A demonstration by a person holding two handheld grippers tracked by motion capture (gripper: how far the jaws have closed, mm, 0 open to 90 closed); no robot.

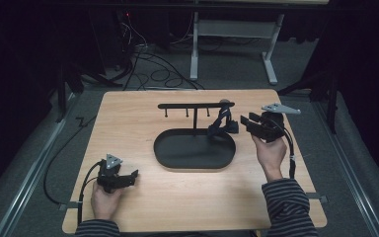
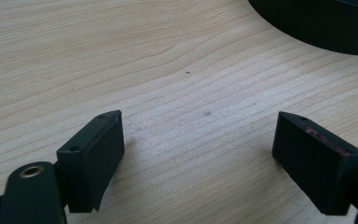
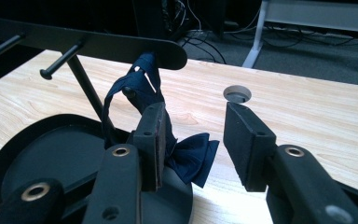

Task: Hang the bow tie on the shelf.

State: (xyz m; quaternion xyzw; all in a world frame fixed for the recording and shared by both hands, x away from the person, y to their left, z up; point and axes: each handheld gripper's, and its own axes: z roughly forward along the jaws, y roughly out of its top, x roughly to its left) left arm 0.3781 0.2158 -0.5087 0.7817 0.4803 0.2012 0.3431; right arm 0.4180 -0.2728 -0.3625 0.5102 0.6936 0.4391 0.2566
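Just left of the right gripper's [image 3: 191, 140] jaws hangs the bow tie [image 3: 186, 156], its strap looped over the end peg of the rack [image 3: 98, 44], the bow itself dangling beyond the left jaw over the tray's [image 3: 37, 154] rim. Those jaws stand apart with nothing between them; the bow lies outside the gap, not in it. The risk, as I judge it, is that closing now would catch only air or nip a corner of cloth, and a pull from there could drag the strap sideways and tip the light rack. Well away, near the table's [image 1: 177, 207] front edge, the left gripper [image 2: 200, 149] rests with jaws wide apart over bare wood.
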